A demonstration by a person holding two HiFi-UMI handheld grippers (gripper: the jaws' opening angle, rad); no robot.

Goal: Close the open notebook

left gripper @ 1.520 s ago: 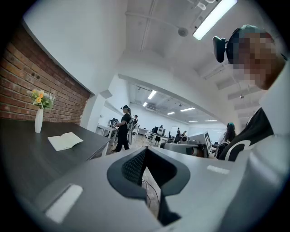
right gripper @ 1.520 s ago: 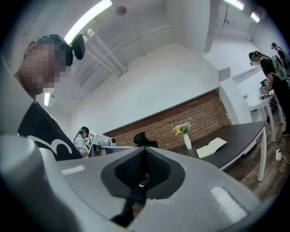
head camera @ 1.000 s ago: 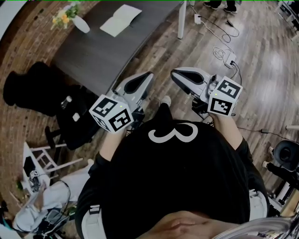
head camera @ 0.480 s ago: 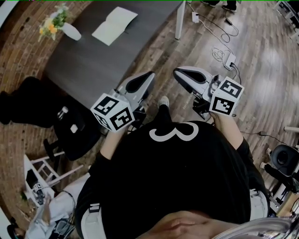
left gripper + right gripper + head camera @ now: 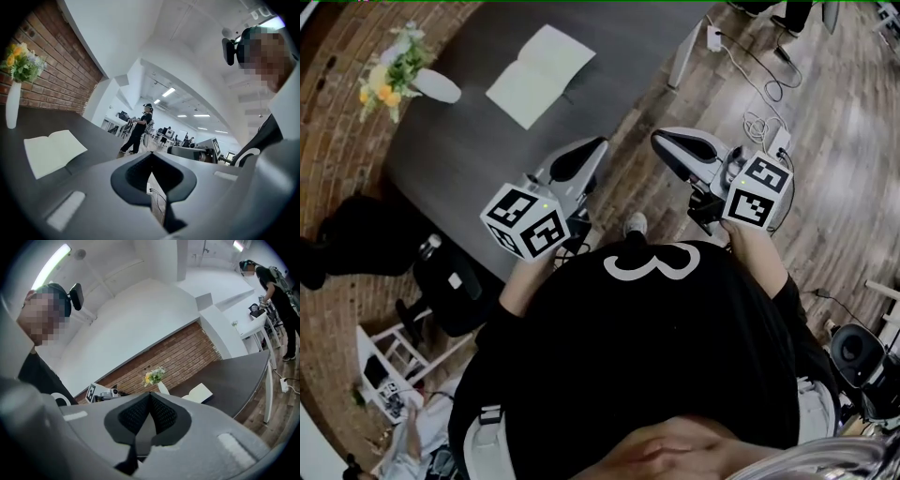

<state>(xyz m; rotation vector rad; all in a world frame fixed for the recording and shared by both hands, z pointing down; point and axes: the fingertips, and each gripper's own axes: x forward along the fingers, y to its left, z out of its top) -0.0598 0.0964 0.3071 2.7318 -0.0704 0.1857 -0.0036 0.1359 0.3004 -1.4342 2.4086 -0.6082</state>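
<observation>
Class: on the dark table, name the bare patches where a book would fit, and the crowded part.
Bare: the near part of the table, between the open notebook and its edge. Crowded: the left end, by the vase.

Head view: dim, even light with no hard shadows; pale glare patches on the wooden floor [image 5: 848,122]. Heavy fisheye bending toward the edges. Both gripper views: bright, lit by ceiling strip lights [image 5: 167,92] and a tube light [image 5: 52,264]. Corners vignetted black; nearest foreground soft.
</observation>
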